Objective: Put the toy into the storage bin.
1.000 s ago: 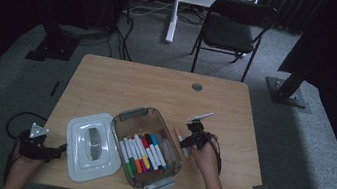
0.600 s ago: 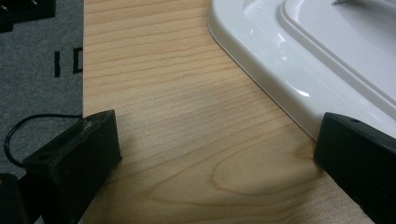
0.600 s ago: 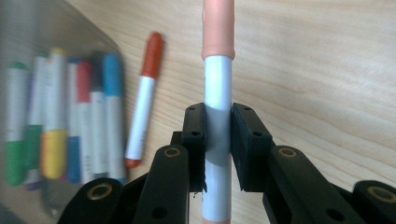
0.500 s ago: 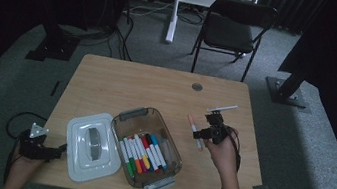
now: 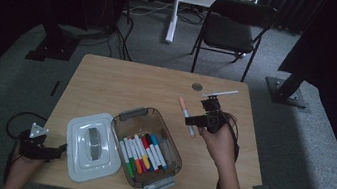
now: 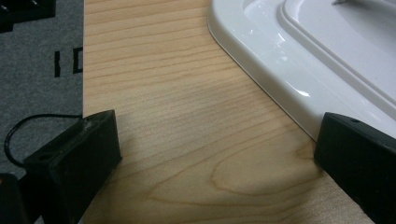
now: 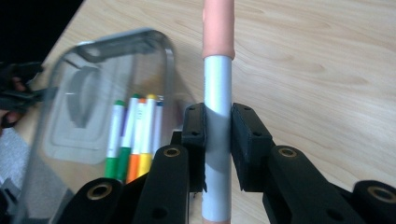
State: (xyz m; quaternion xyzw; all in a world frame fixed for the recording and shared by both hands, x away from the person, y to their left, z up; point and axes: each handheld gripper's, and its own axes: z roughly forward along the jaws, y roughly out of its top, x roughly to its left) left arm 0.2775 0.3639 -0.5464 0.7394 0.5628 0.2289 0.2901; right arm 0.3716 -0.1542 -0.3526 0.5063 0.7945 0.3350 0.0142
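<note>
One marker is out of the box so far, by my reading; the rest of the set has yet to be lifted. Starting at nine o'clock on my screen, my left gripper [image 5: 42,150] sits at the table's near left corner, its jaws wide apart over bare wood, one black pad just beside the rim of the white plastic lid [image 5: 90,146], gripping nothing. Next comes the clear smoky plastic box [image 5: 146,147], open, with a row of coloured felt markers [image 5: 143,154] lying side by side inside. Toward three o'clock, my right gripper [image 5: 193,121] is clamped on the barrel of a white marker with a salmon-pink cap [image 5: 186,115], held above the light wooden table [image 5: 122,82], well clear of the box. I judge that setting this marker down comes next.
</note>
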